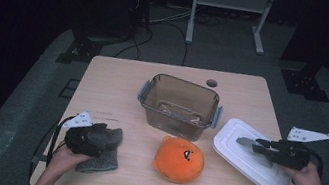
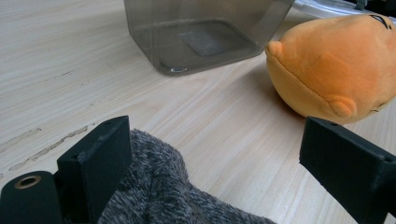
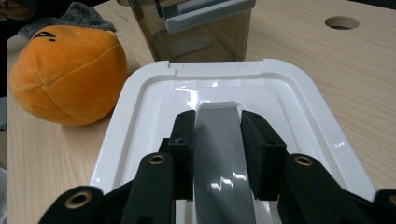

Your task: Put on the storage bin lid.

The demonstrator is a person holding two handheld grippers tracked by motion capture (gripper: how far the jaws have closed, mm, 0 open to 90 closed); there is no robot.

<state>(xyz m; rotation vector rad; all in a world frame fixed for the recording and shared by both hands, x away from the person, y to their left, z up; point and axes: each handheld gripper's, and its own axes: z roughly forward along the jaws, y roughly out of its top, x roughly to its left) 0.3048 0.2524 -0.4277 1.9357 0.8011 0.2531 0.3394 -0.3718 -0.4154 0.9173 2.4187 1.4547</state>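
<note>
A clear grey-brown tub [image 1: 178, 106] stands open in the middle of the wooden table [image 1: 119, 80]. In front of it lies a round orange plush toy [image 1: 179, 160]. At the right a white lid [image 1: 242, 159] lies flat, and my right gripper [image 1: 257, 144] is shut on its grey handle strip [image 3: 219, 140], one pad pressing each side. At the left, my left gripper [image 1: 99, 138] stands open over a fuzzy grey cloth [image 1: 103, 161]. In the left gripper view the cloth [image 2: 163, 186] lies beside the left jaw, with the plush [image 2: 336, 70] and tub [image 2: 205, 32] ahead.
A round cable hole [image 1: 211, 83] sits near the table's far edge. Beyond the table are a white frame's legs [image 1: 190, 31] and cables on the dark floor. The tub's grey latch [image 3: 205, 14] faces the lid [image 3: 299, 98], with the plush [image 3: 65, 74] beside it.
</note>
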